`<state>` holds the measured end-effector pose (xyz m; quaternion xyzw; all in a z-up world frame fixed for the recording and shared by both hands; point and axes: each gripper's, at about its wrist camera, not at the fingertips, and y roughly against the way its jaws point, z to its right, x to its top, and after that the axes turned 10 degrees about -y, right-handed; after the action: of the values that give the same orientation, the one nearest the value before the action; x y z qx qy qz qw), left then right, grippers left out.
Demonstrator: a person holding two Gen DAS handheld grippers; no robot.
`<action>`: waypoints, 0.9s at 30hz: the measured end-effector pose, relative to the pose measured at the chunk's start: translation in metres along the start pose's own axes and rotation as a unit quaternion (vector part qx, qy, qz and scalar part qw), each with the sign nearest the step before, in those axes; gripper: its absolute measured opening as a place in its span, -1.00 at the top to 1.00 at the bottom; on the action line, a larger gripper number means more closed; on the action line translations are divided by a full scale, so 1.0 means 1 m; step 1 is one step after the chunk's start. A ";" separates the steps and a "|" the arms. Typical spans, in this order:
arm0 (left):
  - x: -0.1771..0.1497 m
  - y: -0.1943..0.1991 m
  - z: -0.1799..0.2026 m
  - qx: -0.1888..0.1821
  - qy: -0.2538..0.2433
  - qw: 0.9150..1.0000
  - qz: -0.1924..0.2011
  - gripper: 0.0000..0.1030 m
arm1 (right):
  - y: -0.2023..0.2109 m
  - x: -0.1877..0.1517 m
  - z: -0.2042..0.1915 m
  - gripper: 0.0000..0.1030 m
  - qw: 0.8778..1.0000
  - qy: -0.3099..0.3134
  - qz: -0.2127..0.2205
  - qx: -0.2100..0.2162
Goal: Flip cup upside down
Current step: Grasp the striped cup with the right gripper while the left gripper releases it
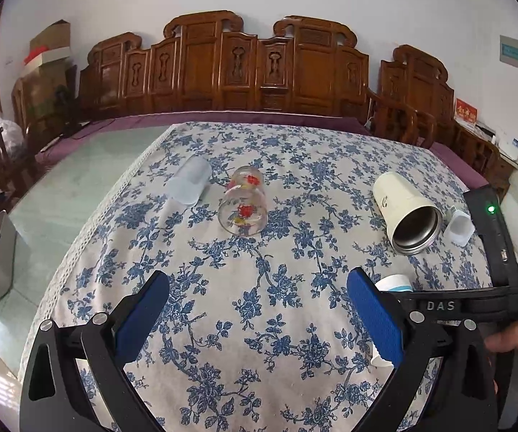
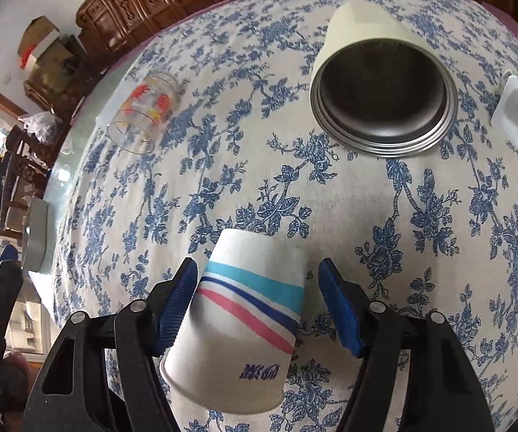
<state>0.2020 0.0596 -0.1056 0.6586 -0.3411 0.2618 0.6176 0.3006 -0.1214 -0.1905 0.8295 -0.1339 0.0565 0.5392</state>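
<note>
Paper cup (image 2: 237,324) between right tongs (image 2: 259,306), seemingly untouched; left-wrist view mostly hides it.

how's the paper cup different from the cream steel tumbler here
The paper cup is small, white with teal, blue and pink stripes; the cream tumbler is larger, plain, with a steel mouth. The cup sits between the open right gripper; the tumbler lies apart. Both lie tipped on the floral tablecloth.

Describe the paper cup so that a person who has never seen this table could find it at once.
On the blue-flowered tablecloth, look at the near edge, between the fingers of the right gripper. The paper cup is there, in front of the large cream mug lying on its side. It alone is white paper with turquoise, dark blue and pink stripes.
</note>
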 end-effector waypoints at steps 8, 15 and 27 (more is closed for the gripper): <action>0.000 -0.001 -0.001 -0.002 0.001 1.000 -0.001 -0.85 | -0.010 0.012 0.001 -0.24 1.000 -0.013 -0.027 0.004; 0.000 -0.001 0.000 -0.001 0.001 1.000 -0.001 -0.85 | 0.015 0.010 -0.008 -0.17 0.998 0.043 0.035 0.011; 0.000 -0.001 0.002 0.000 -0.002 1.000 -0.002 -0.85 | 0.038 0.009 -0.022 -0.17 0.964 0.176 0.193 -0.042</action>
<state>0.2029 0.0579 -0.1061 0.6595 -0.3411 0.2593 0.6177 0.2994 -0.1173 -0.1455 0.7415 -0.1970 0.2991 0.5673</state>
